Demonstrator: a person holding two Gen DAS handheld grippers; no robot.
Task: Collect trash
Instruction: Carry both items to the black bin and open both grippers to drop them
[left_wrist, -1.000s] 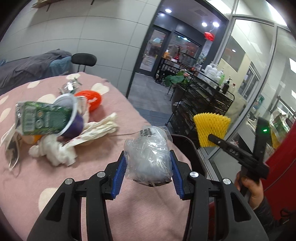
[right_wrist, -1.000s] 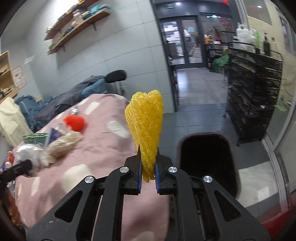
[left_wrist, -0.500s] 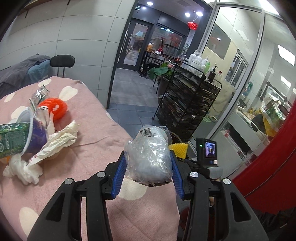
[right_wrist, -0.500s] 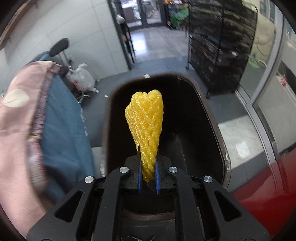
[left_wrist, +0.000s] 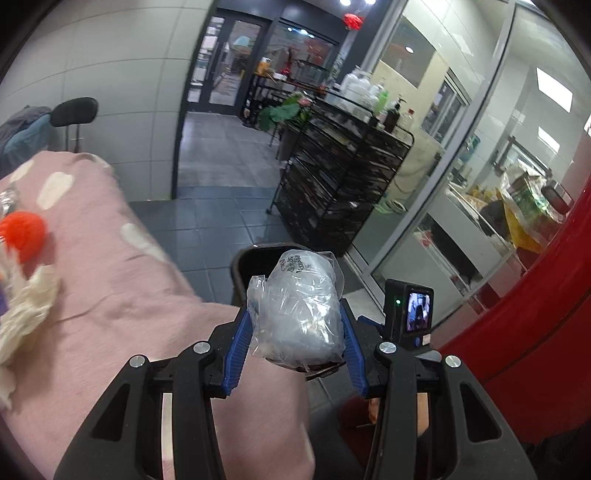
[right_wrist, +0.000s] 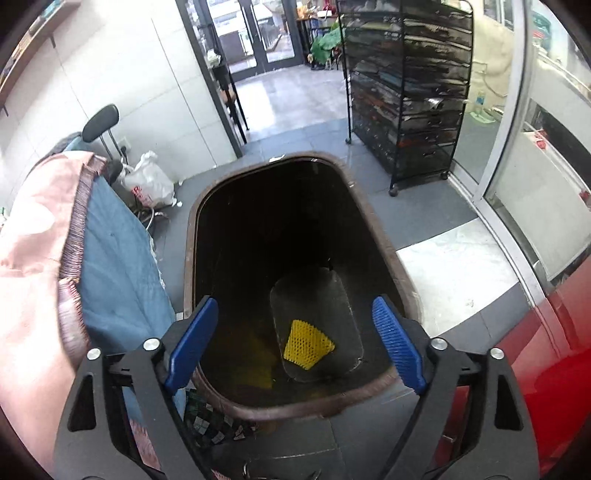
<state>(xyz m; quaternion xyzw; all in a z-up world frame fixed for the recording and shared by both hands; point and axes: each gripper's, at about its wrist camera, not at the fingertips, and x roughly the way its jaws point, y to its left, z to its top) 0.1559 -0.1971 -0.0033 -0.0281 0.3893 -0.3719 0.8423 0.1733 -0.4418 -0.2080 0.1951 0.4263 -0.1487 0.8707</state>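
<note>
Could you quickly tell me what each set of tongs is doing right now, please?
Left tongs: closed on the clear plastic bag.
Right tongs: just opened, empty; yellow foam net lies in the bin.

A yellow foam net sleeve (right_wrist: 308, 345) lies flat on the bottom of the dark brown-rimmed trash bin (right_wrist: 192, 236), while a crumpled clear plastic bag (left_wrist: 297, 314) with small print stands upright, squeezed between blue pads (left_wrist: 236, 345).

Black wire rack (right_wrist: 410, 85) near glass doors (right_wrist: 258, 29); black chair (left_wrist: 74, 110) by tiled wall; pink spotted cloth (left_wrist: 110, 295) over table.
</note>
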